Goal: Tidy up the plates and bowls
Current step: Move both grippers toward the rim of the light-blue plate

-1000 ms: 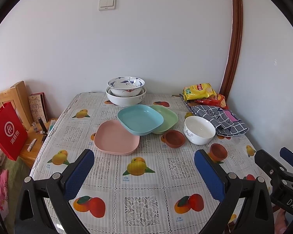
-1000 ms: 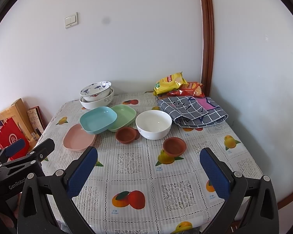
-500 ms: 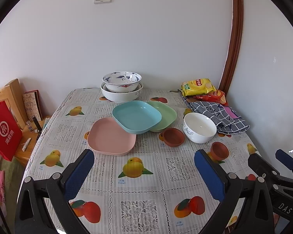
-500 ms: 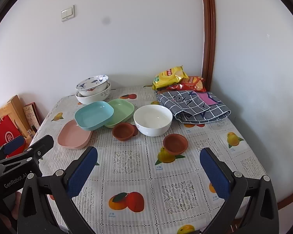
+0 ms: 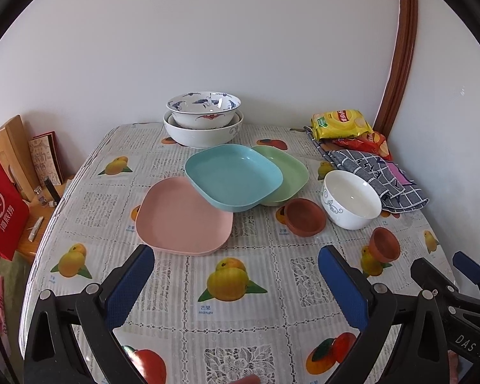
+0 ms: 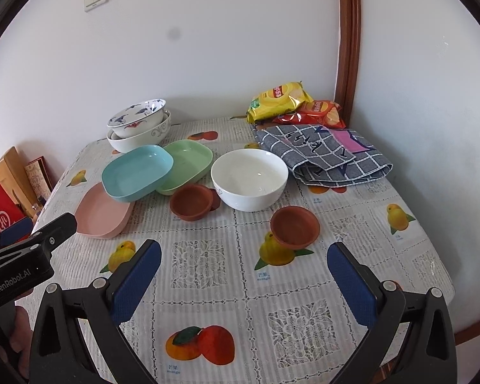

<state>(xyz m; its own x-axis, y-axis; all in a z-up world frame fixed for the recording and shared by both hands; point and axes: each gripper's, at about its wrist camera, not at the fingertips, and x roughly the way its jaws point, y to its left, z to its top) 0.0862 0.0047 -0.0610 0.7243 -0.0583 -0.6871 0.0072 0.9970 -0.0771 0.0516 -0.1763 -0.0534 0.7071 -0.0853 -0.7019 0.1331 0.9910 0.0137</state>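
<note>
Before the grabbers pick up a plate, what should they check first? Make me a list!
1. Left gripper open and empty: ok.
2. Right gripper open and empty: ok.
3. Blue plate lying flat: not ok, it leans on the pink plate and green plate.
4. Pink plate free to lift: not ok, the blue plate overlaps its far edge.
5. Brown dishes away from the plates: cannot tell for the one beside the green plate.
6. Patterned bowl nested in the big white bowl: ok.
</note>
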